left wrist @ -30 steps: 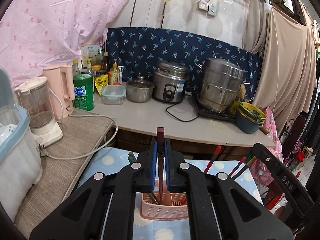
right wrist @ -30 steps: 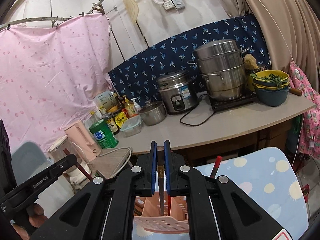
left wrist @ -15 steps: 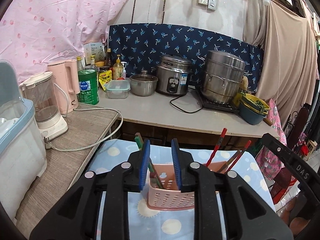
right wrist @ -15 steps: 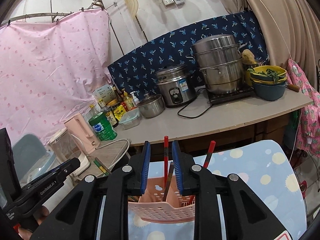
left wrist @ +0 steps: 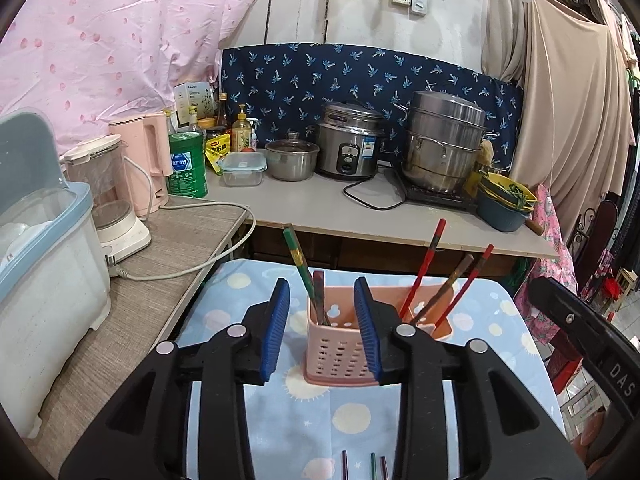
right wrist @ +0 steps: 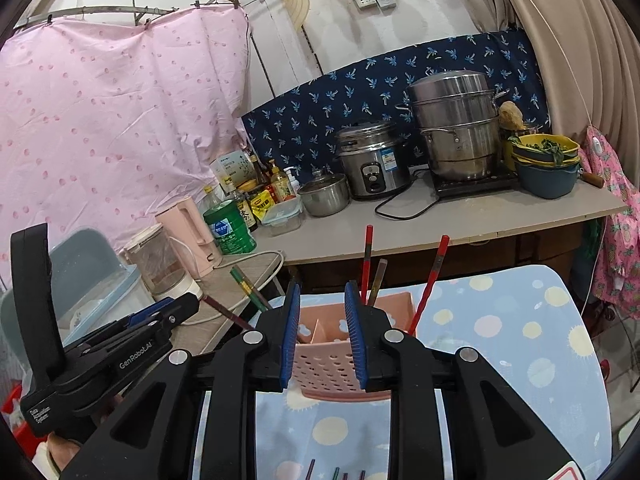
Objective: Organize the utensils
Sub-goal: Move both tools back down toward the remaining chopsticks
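Both grippers had let go their chopsticks into the pink holder (left wrist: 340, 354) since a second ago: left gripper (left wrist: 322, 330) opening, right gripper (right wrist: 322, 334) parted, both empty behind it; holder's inside hard to see

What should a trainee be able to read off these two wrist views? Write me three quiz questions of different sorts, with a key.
1. True or false: in the left wrist view, the green chopstick stands in the left compartment of the pink basket.
2. Where do the loose chopsticks lie? A) on the blue cloth, nearer the camera than the basket; B) beside the kettle; C) inside the basket.
3. Name the appliance standing between the small lidded pot and the steamer.

Key: 1 true; 2 A; 3 the rice cooker.
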{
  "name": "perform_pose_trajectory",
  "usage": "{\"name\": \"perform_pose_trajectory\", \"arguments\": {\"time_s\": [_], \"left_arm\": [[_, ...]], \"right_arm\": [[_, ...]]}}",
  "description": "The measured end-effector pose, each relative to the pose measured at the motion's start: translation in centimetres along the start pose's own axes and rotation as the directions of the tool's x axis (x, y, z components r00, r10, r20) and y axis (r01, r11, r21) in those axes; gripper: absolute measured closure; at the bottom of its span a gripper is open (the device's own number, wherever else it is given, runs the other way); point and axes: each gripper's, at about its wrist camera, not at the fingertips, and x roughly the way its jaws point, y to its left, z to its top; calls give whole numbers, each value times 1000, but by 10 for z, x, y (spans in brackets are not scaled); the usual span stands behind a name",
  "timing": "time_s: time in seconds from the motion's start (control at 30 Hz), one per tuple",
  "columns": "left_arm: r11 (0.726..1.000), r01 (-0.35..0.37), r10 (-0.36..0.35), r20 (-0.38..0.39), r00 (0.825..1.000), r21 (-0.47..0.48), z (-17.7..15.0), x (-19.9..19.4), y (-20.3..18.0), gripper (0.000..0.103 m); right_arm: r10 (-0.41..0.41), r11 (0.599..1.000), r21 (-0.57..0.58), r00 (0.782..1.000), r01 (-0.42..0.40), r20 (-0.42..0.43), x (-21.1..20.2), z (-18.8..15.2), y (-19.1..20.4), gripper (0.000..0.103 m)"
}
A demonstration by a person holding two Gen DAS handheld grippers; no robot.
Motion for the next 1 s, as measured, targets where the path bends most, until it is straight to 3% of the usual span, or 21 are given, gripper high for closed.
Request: {"name": "perform_pose_trajectory", "arguments": {"time_s": [0.43, 0.63, 1.0], "left_arm": [[999, 36, -34, -79, 996, 24, -69, -28, 3, 66], [999, 38, -34, -99, 995, 36, -110, -47, 3, 56], [998, 45, -37, -195, 980, 40, -191, -68, 8, 50]], "right_arm": [[-11, 1000, 4, 996, 12, -83, -48, -77, 4, 80], [-30, 1000, -10, 991, 29, -131, -67, -114, 5, 80], [-43, 998, 37, 959, 55, -279, -86, -202, -9, 80]]}}
